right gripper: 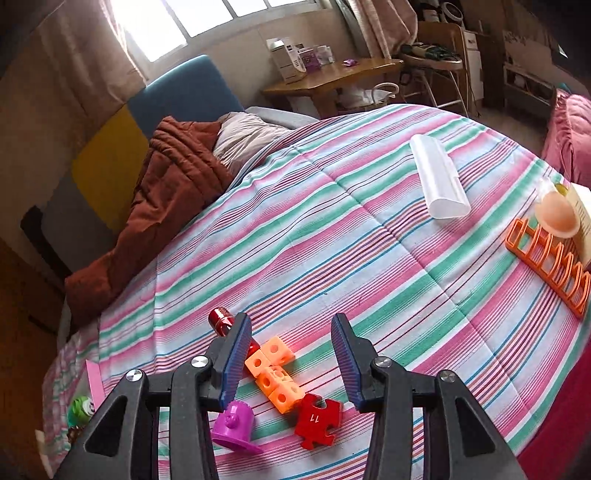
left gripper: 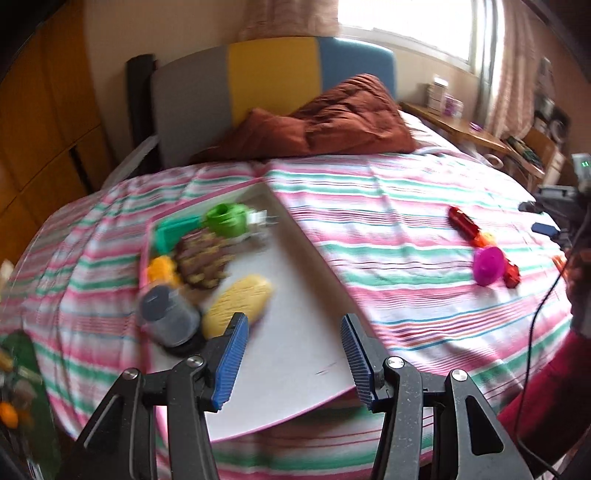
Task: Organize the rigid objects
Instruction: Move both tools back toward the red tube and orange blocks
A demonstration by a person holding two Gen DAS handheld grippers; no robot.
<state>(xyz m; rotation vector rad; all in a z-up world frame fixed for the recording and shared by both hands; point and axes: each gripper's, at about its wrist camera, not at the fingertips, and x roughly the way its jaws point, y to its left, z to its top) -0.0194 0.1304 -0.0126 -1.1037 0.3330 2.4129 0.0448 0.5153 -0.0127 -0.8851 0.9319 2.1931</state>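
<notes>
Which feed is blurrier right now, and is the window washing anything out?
Left wrist view: motion-smeared, worst on the tray items such as the yellow brush; window blown out white. Right wrist view: sharper, the orange cubes and red puzzle piece read clearly; window glares too. Both bend at the edges.

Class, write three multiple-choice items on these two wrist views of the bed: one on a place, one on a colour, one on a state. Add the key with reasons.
1. Where does the yellow brush lie?
A. on the white tray
B. on the wooden desk
C. on the brown blanket

2. What colour is the numbered puzzle piece?
A. green
B. red
C. white

3. How is the right claw?
A. shut on a cube
B. shut on the puzzle piece
C. open, holding nothing

Key: 1 A, it rests on the tray with the other items; 2 B, it is plainly red; 3 C, both pads stand apart above the toys.
</notes>
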